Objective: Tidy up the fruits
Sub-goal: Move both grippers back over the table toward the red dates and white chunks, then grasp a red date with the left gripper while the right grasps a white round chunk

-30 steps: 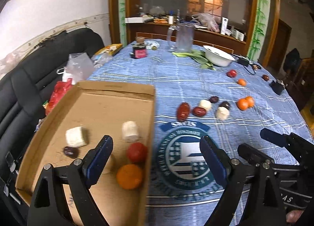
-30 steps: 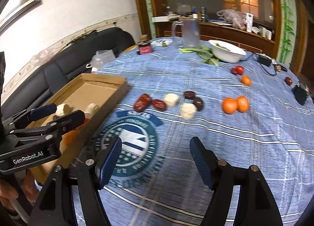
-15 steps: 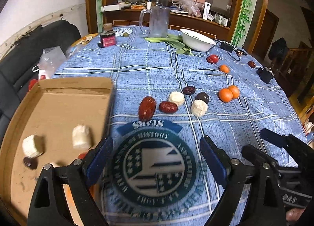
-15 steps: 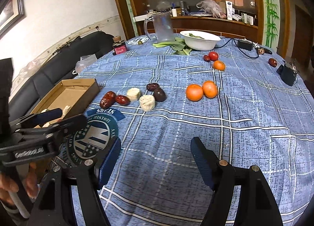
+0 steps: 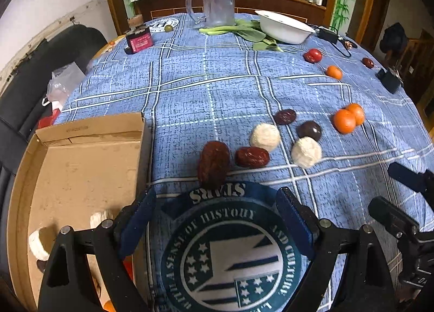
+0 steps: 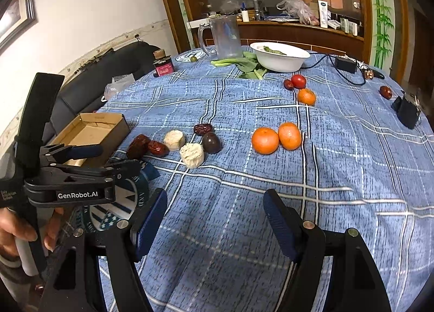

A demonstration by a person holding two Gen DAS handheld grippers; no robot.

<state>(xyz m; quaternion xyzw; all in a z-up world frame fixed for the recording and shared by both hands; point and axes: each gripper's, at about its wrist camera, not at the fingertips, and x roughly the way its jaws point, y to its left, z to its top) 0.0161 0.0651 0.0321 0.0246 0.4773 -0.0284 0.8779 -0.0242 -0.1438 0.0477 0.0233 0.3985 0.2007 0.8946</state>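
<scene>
At the left edge of the table lies a shallow cardboard box, open-topped — in its near end sit two white round pieces and a bit of something orange, mostly hidden behind the left hand-held gripper. That gripper hangs with its jaws wide over the round printed emblem on the blue cloth, nothing between them. Just past it, loose on the cloth: a large dark-red date, a smaller date, two white pieces, a dark round fruit, then a pair of oranges touching each other. The right hand-held gripper also stands wide and empty, over bare cloth. Far across — a clear plastic jug, seemingly empty, and a white bowl holding a green leaf.
</scene>
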